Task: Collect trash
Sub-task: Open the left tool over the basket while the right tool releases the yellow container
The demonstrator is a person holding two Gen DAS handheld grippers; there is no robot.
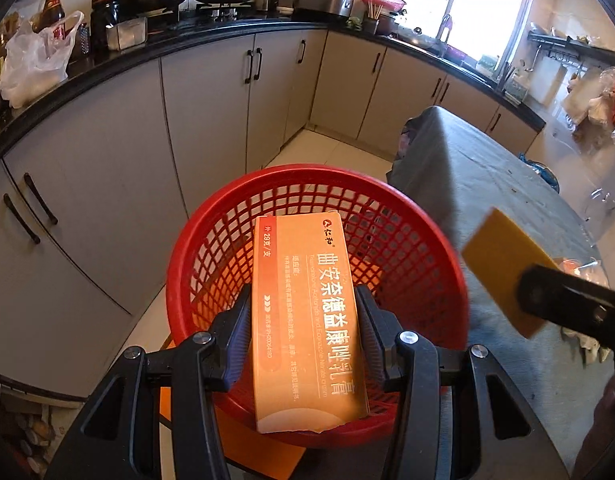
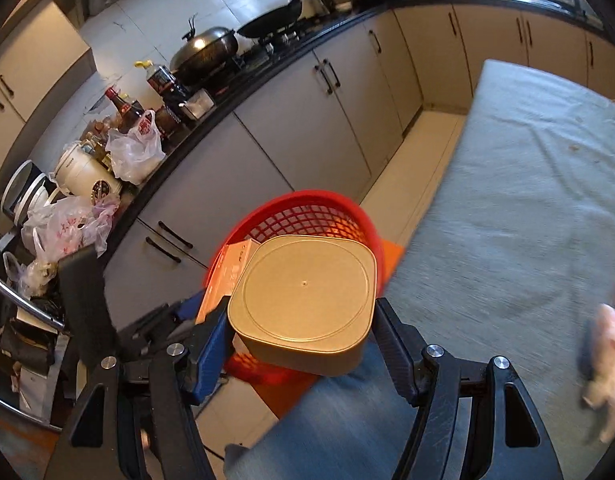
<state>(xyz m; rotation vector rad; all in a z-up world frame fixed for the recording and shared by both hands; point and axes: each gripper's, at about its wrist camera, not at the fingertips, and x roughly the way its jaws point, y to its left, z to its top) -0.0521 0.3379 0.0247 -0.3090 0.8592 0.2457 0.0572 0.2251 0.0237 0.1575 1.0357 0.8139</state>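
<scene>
My left gripper (image 1: 305, 312) is shut on a long orange medicine box (image 1: 307, 312) and holds it over the open red mesh basket (image 1: 423, 240) on the floor. My right gripper (image 2: 301, 320) is shut on a tan plastic container (image 2: 303, 300) turned bottom-up, held just right of the basket (image 2: 307, 212), above its rim. The container (image 1: 503, 272) and the right gripper also show at the right of the left wrist view. The left gripper and the orange box (image 2: 231, 276) show at the left of the right wrist view.
A table with a grey-green cloth (image 2: 527, 208) stands right of the basket, with crumpled tissue (image 2: 603, 360) near its front edge. Grey cabinets under a black counter (image 1: 211, 36) curve around the left and back. An orange mat (image 2: 391, 252) lies under the basket.
</scene>
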